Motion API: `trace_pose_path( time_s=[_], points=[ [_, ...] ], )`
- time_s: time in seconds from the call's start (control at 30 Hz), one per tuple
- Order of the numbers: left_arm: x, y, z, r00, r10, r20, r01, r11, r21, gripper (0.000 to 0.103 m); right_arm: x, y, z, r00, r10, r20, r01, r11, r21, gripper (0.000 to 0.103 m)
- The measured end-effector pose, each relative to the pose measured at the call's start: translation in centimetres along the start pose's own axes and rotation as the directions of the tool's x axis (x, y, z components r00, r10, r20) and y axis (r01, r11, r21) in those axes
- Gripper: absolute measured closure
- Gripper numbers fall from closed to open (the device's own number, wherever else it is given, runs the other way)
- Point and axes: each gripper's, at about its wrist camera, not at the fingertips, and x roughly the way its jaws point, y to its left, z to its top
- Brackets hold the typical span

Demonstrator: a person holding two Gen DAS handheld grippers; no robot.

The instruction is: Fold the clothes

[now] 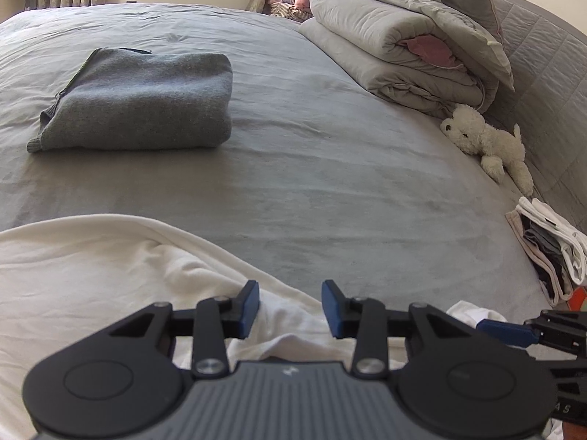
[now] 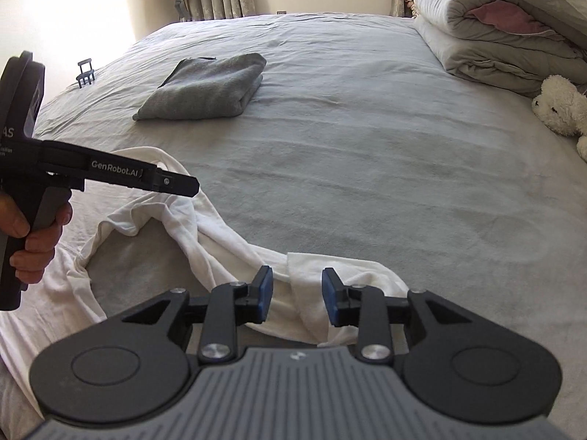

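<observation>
A crumpled white garment (image 1: 91, 275) (image 2: 220, 242) lies on the near part of the grey bed sheet (image 1: 330, 183) (image 2: 367, 165). My left gripper (image 1: 291, 308) hovers over the garment's edge with its blue pads apart and nothing pinched between them. In the right wrist view the left gripper (image 2: 194, 187) reaches in from the left, held by a hand. My right gripper (image 2: 298, 297) stands open over a fold of the white cloth, which lies between the pads without being pressed. A folded grey sweater (image 1: 139, 106) (image 2: 205, 88) rests farther back on the bed.
Folded grey quilts (image 1: 403, 47) (image 2: 506, 36) are piled at the back right against a padded headboard (image 1: 543, 73). A white plush toy (image 1: 488, 143) (image 2: 561, 110) lies beside them. A stack of folded clothes (image 1: 550, 253) sits at the right edge. A small black object (image 2: 86, 71) stands at the far left edge.
</observation>
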Motion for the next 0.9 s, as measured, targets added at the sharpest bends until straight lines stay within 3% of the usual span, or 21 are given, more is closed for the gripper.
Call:
trace_pose_path(
  time_s=[0.1,0.2,0.43,0.67,0.9],
  points=[
    [-0.2,-0.4,0.1,1.000,-0.004,0.001,0.004,1.000,0.005,0.065,1.1,0.4,-0.4,0.999,-0.021,-0.029,0.020,1.000,-0.018,0.070],
    [-0.4,-0.7,0.3,1.000,-0.008,0.002,0.008,1.000,0.018,0.065,1.1,-0.3,-0.4,0.998,-0.046,-0.039,0.046,0.999,0.003,0.097],
    [-0.8,-2.6,-0.1,0.989,-0.147,-0.008,0.146,0.979,0.140,0.066,-2.3,-5.4,0.3,0.989,-0.143,0.036,0.135,0.976,0.171,0.100],
    [0.1,-5.9,-1.1,0.970,-0.234,-0.063,0.242,0.914,0.324,0.066,-3.8,-8.9,0.2,0.972,-0.228,0.051,0.210,0.949,0.236,0.101],
    [1.5,-8.2,-2.4,0.974,-0.196,-0.112,0.226,0.836,0.499,0.068,-3.2,-11.6,-0.7,0.957,-0.289,-0.005,0.280,0.925,0.258,0.101]
  ],
)
